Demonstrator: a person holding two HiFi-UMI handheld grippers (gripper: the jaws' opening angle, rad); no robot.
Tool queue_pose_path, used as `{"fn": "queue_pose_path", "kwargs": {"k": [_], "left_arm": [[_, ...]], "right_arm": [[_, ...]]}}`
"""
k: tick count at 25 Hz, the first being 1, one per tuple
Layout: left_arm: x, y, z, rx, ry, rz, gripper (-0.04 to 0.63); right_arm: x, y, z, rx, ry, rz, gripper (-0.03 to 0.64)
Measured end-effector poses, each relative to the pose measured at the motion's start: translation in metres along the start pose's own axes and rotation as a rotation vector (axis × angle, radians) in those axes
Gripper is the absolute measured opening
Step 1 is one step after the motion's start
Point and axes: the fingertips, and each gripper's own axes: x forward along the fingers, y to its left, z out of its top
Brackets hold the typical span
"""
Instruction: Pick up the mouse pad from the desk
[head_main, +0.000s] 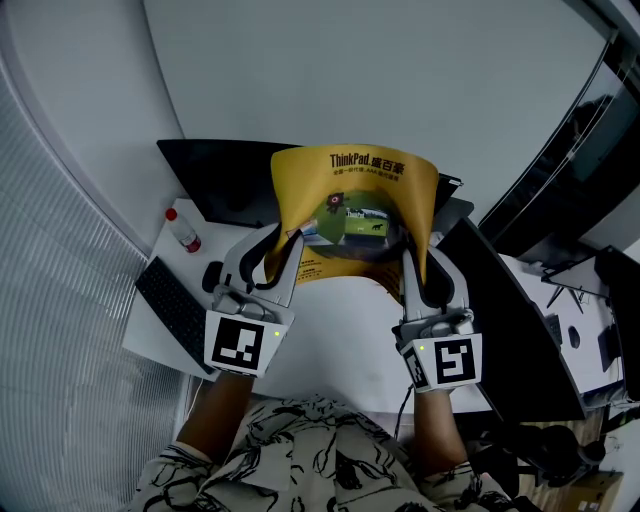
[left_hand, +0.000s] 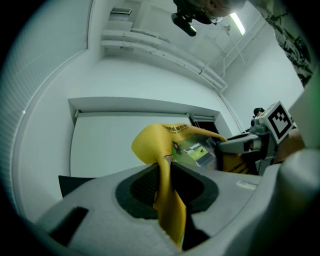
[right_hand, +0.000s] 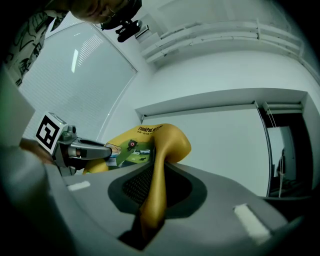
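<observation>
Mouse pad (head_main: 352, 200): yellow, with dark lettering along its top edge and a green picture in the middle. It is raised above the white desk (head_main: 330, 365) and bowed into an arch between the two claws.
Left gripper (head_main: 288, 240): jaws pressed onto the pad's left edge. In the left gripper view the yellow sheet (left_hand: 169, 200) runs straight down between the dark pads.
Right gripper (head_main: 412, 255): pinching the pad's right edge. In the right gripper view the sheet (right_hand: 156, 185) is folded between the jaws (right_hand: 157, 175).
Pad's lower edge: just behind the claw tips. I cannot tell whether it touches the desk.
Left of the left claw: a black mouse (head_main: 212, 276), a black keyboard (head_main: 172, 310), and a clear bottle (head_main: 182, 230) with a red cap.
Beyond the pad: a dark flat panel (head_main: 215, 180), probably a monitor.
</observation>
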Motion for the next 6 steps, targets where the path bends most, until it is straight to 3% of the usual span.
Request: {"fn": "queue_pose_path", "kwargs": {"k": [6], "left_arm": [[-0.0001,-0.0002,0.0013,0.0,-0.001,0.005,0.086]], "right_arm": [[-0.0004,-0.0001,0.0029,0.007,-0.009,0.0,0.06]]}}
